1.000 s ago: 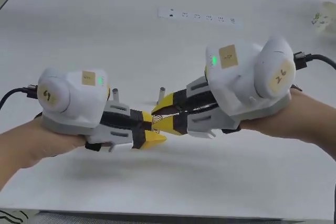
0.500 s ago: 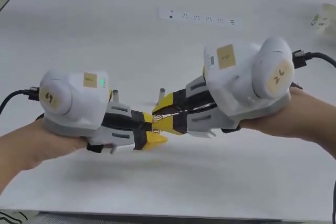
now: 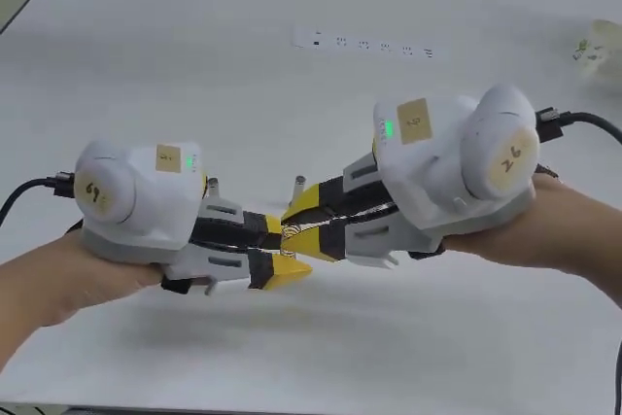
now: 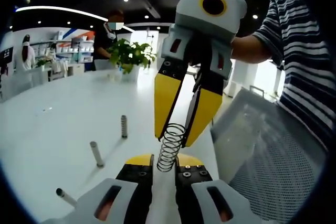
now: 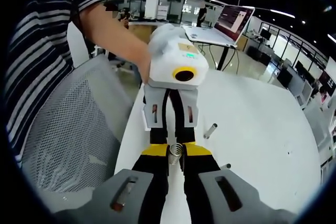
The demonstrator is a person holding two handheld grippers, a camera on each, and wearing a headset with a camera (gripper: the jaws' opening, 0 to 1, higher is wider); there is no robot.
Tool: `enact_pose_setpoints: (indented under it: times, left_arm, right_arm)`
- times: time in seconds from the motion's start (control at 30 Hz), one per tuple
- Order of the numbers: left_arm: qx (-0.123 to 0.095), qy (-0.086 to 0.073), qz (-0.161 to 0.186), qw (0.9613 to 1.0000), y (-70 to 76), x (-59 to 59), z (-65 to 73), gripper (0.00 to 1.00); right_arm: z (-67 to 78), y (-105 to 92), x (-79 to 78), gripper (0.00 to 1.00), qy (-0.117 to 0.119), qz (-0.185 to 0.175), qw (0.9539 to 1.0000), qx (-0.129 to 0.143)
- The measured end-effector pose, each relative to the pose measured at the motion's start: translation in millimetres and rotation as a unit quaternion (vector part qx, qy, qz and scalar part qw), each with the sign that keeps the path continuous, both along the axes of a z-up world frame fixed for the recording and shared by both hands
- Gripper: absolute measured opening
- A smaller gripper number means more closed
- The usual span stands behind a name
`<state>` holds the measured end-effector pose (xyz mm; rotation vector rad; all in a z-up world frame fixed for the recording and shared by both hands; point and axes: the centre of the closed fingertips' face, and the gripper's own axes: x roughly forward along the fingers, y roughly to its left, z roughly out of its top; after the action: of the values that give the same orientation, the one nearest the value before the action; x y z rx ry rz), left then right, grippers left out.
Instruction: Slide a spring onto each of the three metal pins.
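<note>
Head view: a spring is held in the air between the two claws, low over the near part of the white tabletop. In the left gripper view the left claw is seen clenched on the spring's lower end, while the right claw is pinched on its upper end. The same shared hold is seen from the right gripper view.

No pin has been fitted yet. The far pin, the middle pin and the near pin are all seen bare, set in a row just beside the claws. All of the task is therefore judged to be left, this spring being the first of three.

Open tabletop is offered around and beyond the pins, and the power strip lies well apart. The tabletop's near edge runs close under the claws, with a mesh chair back beside it, so a dropped spring could be lost over that edge.
</note>
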<state>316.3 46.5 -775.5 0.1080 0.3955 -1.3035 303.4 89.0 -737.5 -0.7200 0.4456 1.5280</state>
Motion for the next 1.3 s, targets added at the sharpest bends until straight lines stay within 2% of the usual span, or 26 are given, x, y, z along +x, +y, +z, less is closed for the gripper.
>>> enact_pose_setpoints:
  times: [0.17,0.4,0.6,0.87,1.1,1.3]
  left_arm:
    - [0.002,0.001,0.009,1.0000,4.7,2.0,-0.3,0.10]
    - [0.002,0.004,0.024,0.9997,12.5,2.9,-0.2,0.18]
    - [-0.002,0.009,0.030,0.9995,13.9,2.2,-0.1,0.26]
    - [-0.001,0.011,0.036,0.9993,18.7,1.1,-0.7,0.31]
    - [-0.008,0.018,0.056,0.9982,32.5,0.2,-0.7,0.37]
    - [-0.006,0.024,0.069,0.9973,43.3,-1.3,-3.5,0.43]
  right_arm:
    - [0.4,-0.2,3.4,0.07,-0.001,-0.005,1.0000,0.001]
    - [0.8,-1.4,6.1,0.07,-0.004,-0.011,0.9999,0.002]
    - [2.4,-2.0,6.2,0.07,-0.006,-0.015,0.9999,0.005]
    - [4.0,-5.5,11.0,0.07,-0.010,-0.024,0.9996,0.006]
    - [5.2,-8.4,16.7,0.07,-0.012,-0.033,0.9994,0.008]
    - [3.4,-9.8,20.0,0.07,-0.016,-0.034,0.9993,0.003]
